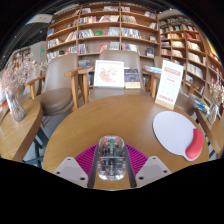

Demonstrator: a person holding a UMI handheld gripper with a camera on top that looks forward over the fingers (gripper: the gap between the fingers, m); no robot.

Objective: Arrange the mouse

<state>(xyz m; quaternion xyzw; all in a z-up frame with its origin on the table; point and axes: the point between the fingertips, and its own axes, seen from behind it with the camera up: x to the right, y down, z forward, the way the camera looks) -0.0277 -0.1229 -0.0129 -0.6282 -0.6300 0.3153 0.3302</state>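
Observation:
A clear, see-through mouse sits between my two fingers, with the pink pads pressing on both of its sides. My gripper is shut on it and holds it over the near edge of a round wooden table. A white round mouse pad with a red wrist rest lies on the table ahead and to the right of the fingers.
Beyond the table stand a grey chair, a small table with a displayed book and a standing sign. Bookshelves line the back wall. Another table with dried plants is to the left.

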